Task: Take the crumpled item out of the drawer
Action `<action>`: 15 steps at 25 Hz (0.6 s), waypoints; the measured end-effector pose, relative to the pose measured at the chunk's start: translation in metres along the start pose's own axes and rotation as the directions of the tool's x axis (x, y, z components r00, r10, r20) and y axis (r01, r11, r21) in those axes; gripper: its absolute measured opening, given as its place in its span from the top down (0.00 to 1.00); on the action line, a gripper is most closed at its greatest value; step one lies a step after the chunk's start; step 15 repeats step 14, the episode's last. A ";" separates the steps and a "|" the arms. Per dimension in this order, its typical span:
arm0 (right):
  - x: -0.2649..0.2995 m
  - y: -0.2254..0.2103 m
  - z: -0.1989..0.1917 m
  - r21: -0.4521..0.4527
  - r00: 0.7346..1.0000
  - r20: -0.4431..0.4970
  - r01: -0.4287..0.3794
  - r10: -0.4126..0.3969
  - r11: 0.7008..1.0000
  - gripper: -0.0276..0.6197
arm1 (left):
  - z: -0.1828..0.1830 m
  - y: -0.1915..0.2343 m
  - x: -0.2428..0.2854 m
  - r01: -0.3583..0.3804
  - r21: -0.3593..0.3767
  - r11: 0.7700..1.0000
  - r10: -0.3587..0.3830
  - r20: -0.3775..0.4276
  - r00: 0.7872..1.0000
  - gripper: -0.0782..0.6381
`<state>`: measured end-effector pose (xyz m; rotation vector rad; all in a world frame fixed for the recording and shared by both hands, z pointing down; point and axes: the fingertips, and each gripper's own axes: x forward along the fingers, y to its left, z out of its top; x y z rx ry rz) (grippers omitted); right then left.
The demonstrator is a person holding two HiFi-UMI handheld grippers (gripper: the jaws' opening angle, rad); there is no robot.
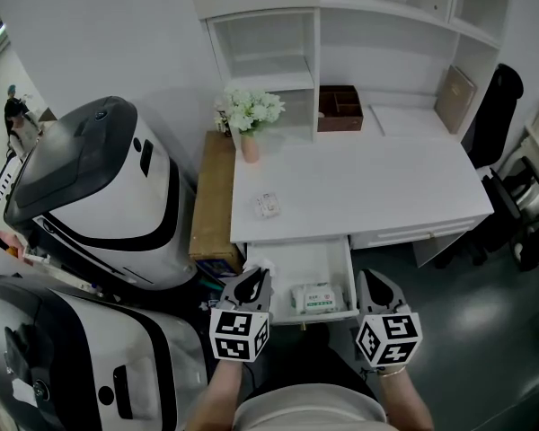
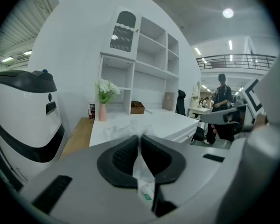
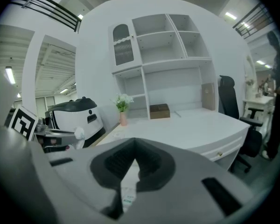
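My left gripper hangs over the left front corner of the open drawer, shut on a crumpled white item. In the left gripper view that crumpled white item is pinched between the black pads, and a wad sticks out past the tips. My right gripper is held just right of the drawer. In the right gripper view its jaws meet at the tips with nothing between them. That view also has the left gripper's white wad at the far left.
A flat tissue pack lies in the drawer. A small packet, a pink vase of white flowers and a brown box sit on the white desk. Two large white-and-black machines stand at left, a black chair at right.
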<state>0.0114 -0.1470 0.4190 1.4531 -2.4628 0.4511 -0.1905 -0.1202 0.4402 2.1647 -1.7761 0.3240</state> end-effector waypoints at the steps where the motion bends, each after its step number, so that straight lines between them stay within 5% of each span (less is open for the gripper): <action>1: -0.001 0.001 0.000 -0.001 1.000 0.000 -0.001 0.001 1.000 0.95 | 0.000 0.000 -0.001 -0.001 -0.002 1.000 0.001 0.001 1.000 0.87; 15: -0.004 0.004 -0.003 -0.004 1.000 -0.004 -0.001 0.001 1.000 0.95 | -0.002 -0.002 -0.006 0.000 -0.011 1.000 0.000 0.003 1.000 0.87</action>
